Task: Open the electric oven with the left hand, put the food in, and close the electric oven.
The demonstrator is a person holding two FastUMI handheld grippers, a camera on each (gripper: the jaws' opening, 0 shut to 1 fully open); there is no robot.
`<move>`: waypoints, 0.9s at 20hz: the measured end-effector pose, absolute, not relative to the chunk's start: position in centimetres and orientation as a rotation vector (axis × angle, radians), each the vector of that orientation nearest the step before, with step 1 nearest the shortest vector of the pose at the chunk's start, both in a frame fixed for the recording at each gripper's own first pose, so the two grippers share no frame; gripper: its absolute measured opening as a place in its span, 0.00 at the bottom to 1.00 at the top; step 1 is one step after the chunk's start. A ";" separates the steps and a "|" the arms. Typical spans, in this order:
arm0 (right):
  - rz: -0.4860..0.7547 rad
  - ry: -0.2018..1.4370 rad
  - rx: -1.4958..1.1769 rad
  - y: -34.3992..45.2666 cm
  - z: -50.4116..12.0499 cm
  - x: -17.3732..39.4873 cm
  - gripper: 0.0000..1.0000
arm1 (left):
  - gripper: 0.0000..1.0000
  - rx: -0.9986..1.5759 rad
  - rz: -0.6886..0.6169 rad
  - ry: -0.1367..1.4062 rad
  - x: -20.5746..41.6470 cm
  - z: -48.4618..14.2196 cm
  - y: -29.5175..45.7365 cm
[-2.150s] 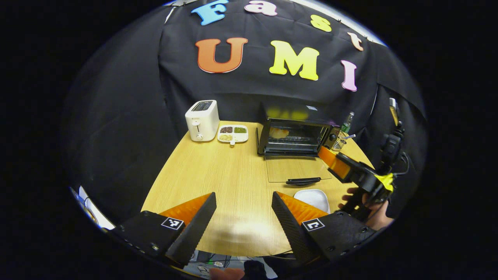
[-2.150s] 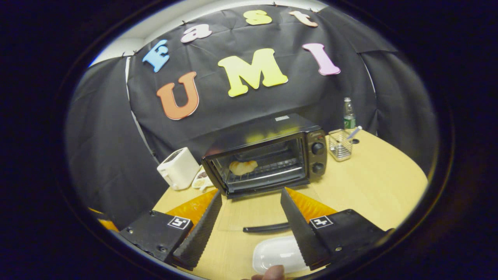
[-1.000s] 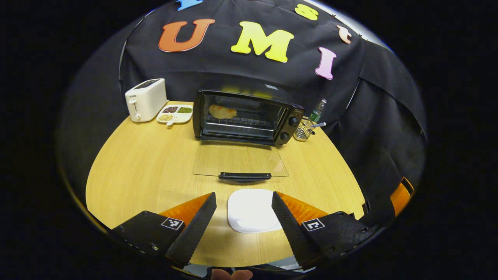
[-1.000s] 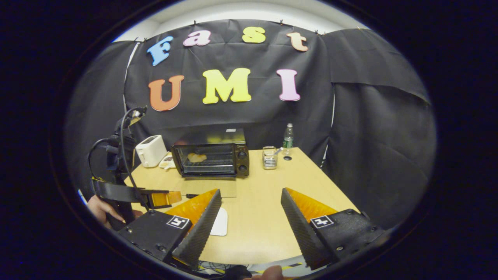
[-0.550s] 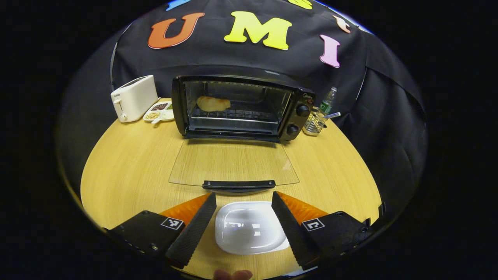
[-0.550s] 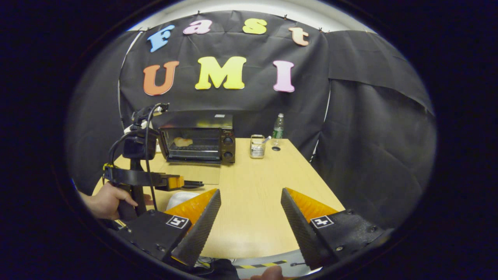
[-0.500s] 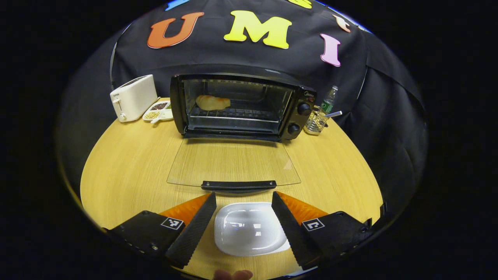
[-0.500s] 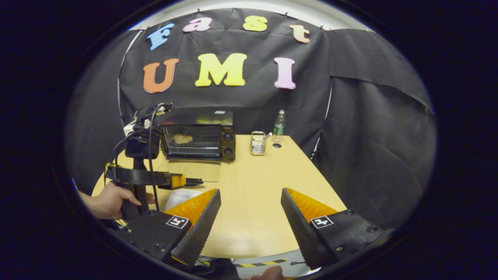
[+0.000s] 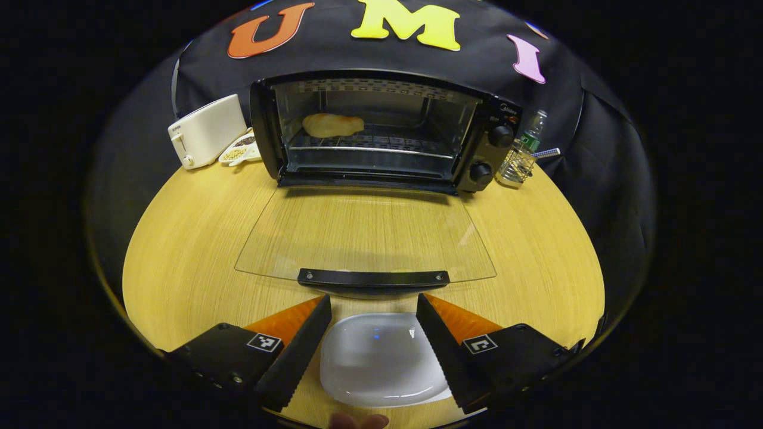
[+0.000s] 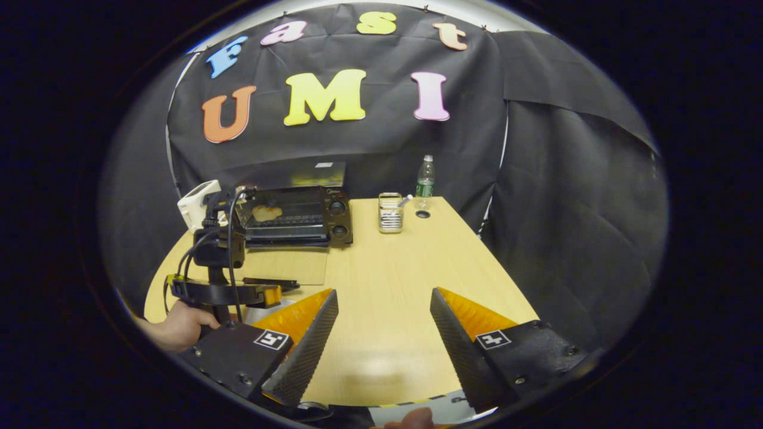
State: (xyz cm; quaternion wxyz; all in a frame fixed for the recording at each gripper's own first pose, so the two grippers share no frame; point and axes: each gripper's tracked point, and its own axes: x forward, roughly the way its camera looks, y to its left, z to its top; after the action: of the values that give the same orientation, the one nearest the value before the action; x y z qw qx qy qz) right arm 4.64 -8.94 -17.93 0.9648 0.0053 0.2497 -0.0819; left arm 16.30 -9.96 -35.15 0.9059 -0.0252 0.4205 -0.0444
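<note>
Hovering just short of the door handle, the left gripper is holding its fingers wide apart with nothing between them but the white plate lying bare on the bench below. The glass door is lying flat, fully dropped open, its handle edge nearest the fingers. Beyond it the oven is standing open, and the food, a pale bun, is sitting on the rack at the left of the cavity. In the right gripper view, the right gripper is hanging well back over the bench, fingers spread and empty, while a hand is gripping the left tool near the door. Opening and loading look done; closing is the step in hand. Next, the left fingers are needing to get under or onto the handle and swing the door up until it shuts.
</note>
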 end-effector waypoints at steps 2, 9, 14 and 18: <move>-0.171 0.499 0.020 -9.1 -17.7 4.9 0.99 | 0.95 -0.057 -0.082 0.891 16.4 -35.7 -9.6; -0.201 0.483 0.060 -9.5 -17.4 4.6 0.99 | 0.95 -0.063 -0.083 0.980 16.7 -37.8 -9.2; -0.207 0.474 0.064 -9.1 -17.3 4.6 0.98 | 0.94 -0.058 -0.124 0.957 17.2 -37.3 -10.2; -0.210 0.463 0.073 -8.6 -17.0 4.1 0.98 | 0.94 -0.074 -0.140 0.938 17.4 -36.1 -10.5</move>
State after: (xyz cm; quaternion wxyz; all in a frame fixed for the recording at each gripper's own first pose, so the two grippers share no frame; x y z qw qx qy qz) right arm 4.14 -8.63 -16.97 0.9672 0.0360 0.2288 -0.1039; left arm 17.40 -10.45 -36.11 0.8889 -0.0357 0.4517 -0.0674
